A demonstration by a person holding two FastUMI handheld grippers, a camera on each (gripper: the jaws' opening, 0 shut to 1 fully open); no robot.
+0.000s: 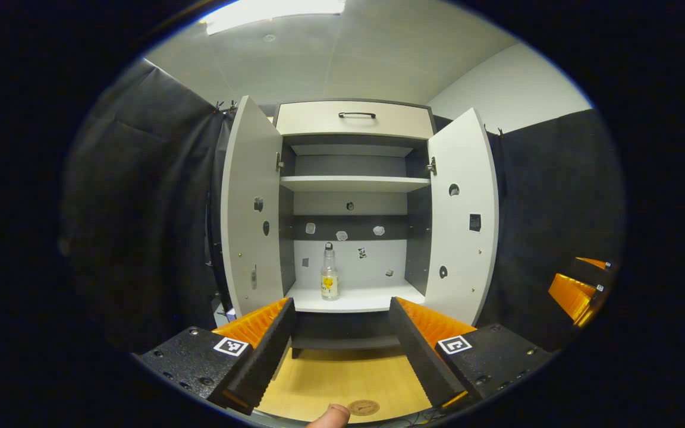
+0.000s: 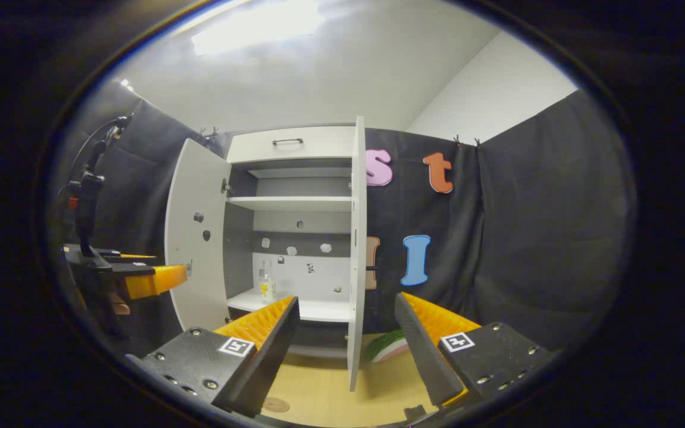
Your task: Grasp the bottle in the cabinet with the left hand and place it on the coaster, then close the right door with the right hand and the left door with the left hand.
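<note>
White-panelled cabinet: both doors swung wide, a drawer with a dark handle across its top, shelves inside.
Left door: open, hinged at the cabinet's left side, small stickers on its inner face.
Bottle: clear glass with a dark cap and a yellow label, standing upright on the lowest shelf, left of that shelf's middle; long axis vertical, neck and cap pointing straight up. In the right gripper view the bottle shows just inside the left door.
Right door: open; in the right gripper view it is seen edge-on.
Coaster: round, brown, flat on the wooden tabletop in front of the cabinet, near the table's front edge, beside a fingertip.
Left gripper: jaws spread wide, nothing between them, aimed at the cabinet's lower opening, well apart from the bottle.
Right gripper: jaws spread, empty, the right door's edge seen between them farther off.
Green and pink object: on the tabletop right of the right door; what it is cannot be told.
</note>
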